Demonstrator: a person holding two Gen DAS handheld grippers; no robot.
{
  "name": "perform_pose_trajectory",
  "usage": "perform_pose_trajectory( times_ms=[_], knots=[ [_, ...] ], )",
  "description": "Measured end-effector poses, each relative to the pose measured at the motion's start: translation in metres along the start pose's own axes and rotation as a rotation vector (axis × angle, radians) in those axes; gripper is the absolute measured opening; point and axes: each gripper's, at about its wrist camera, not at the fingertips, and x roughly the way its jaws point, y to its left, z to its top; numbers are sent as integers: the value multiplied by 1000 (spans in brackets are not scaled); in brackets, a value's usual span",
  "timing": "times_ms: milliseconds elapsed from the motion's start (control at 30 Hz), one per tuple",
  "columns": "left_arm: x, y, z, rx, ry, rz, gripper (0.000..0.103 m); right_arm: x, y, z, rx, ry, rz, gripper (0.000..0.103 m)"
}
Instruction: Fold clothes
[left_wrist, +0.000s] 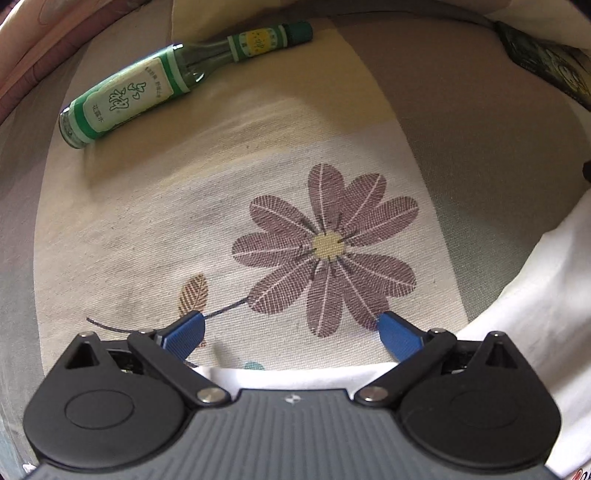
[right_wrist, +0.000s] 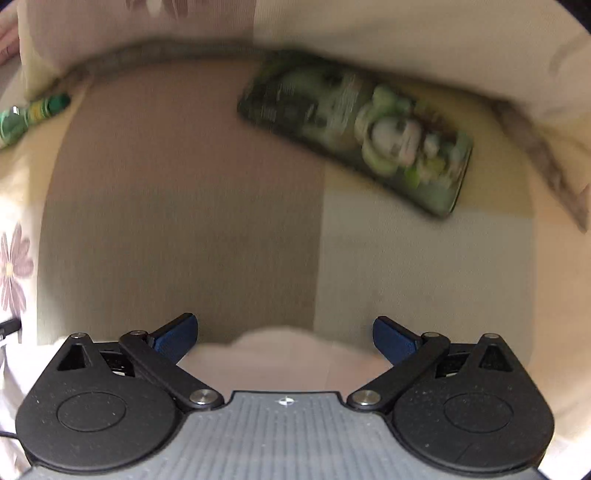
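Here your white cloth (left_wrist: 535, 332) lies smooth, its edge under both grippers, left (left_wrist: 291, 332) and right (right_wrist: 286, 334), each spread wide, holding nothing; bottle (left_wrist: 147, 85) and box (right_wrist: 354, 136) sit well apart.

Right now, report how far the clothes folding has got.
Barely started, by the look of it. Done: nothing visibly folded. In hand: nothing; the left gripper and right gripper are both open and empty, each poised above an edge of the white garment, which lies loose on the patchwork cover. Left: grasping and every fold. A green bottle and a green packet lie farther back on the cover.
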Motion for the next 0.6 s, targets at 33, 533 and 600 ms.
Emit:
perform_pose_trajectory(
  times_ms=[33, 533, 600],
  knots=[
    [0, 0, -3, -1, 24, -24, 100, 1, 4, -6, -29, 20, 3, 103],
    [-36, -8, -134, 70, 114, -121, 100, -29, 26, -164, -153, 205, 213, 103],
    [-40, -5, -148, 42, 108, -130, 100, -27, 24, -184, -127, 242, 266, 103]
  ],
)
